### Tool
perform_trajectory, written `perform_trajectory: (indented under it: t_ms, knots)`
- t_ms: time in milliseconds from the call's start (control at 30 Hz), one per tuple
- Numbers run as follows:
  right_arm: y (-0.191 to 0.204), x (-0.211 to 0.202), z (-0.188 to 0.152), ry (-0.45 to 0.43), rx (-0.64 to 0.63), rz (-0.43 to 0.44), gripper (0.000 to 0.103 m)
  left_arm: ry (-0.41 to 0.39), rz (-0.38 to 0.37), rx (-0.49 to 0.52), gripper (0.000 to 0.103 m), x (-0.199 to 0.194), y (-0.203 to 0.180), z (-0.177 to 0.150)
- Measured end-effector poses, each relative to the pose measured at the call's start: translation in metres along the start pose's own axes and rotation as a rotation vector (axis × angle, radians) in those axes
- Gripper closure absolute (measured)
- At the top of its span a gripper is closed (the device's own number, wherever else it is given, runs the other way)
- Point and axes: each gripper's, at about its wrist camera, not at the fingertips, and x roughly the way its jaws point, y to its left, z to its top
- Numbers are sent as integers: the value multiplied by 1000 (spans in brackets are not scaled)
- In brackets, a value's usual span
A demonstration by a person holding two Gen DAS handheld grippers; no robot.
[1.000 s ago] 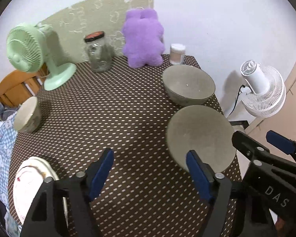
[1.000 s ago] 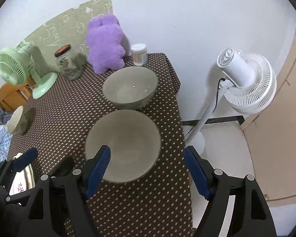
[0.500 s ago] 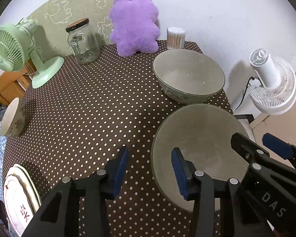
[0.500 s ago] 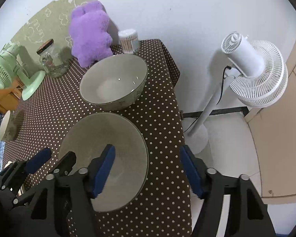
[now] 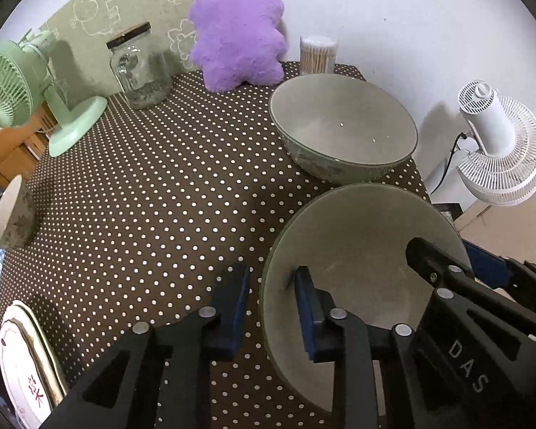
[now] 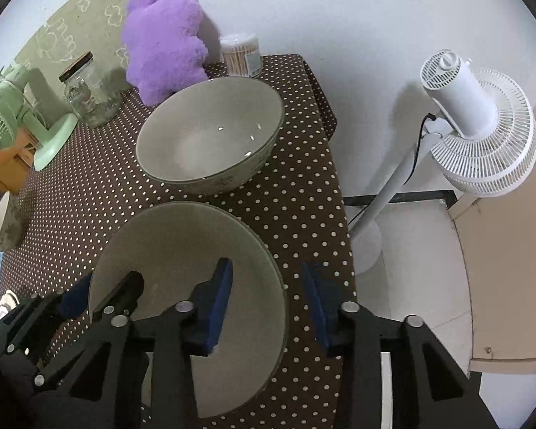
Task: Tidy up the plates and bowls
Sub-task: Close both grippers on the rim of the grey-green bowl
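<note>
Two large grey-green bowls stand on the dotted table. The near bowl [image 5: 361,250] [image 6: 182,246] sits between both grippers. My left gripper [image 5: 271,307] straddles its left rim, one finger inside, one outside, with a gap still at the rim. My right gripper [image 6: 268,300] straddles its right rim the same way, still open. The far bowl [image 5: 343,125] [image 6: 211,136] stands just behind it. A small patterned bowl [image 5: 10,211] lies at the table's left edge. White plates [image 5: 25,368] sit at the near left.
A purple plush toy [image 5: 236,25], a glass jar [image 5: 139,68], a cotton-swab tub [image 5: 318,53] and a green desk fan [image 5: 25,82] line the back of the table [image 5: 143,186]. A white floor fan [image 6: 475,121] stands right of the table edge.
Both grippers have moved forward and down onto the near bowl, now straddling its rim on opposite sides. Both have narrowed, the left markedly.
</note>
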Motion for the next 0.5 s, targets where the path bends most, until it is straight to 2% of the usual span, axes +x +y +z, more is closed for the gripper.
perform_trajectory:
  t_ms: [67,500]
  knots:
    - [3,2,1,11,-2,7,72,13,-24,0,86,3,0,0]
    - [4,-3,-2,19,18,-5,75,16,-53,-13,87,-7,7,-5]
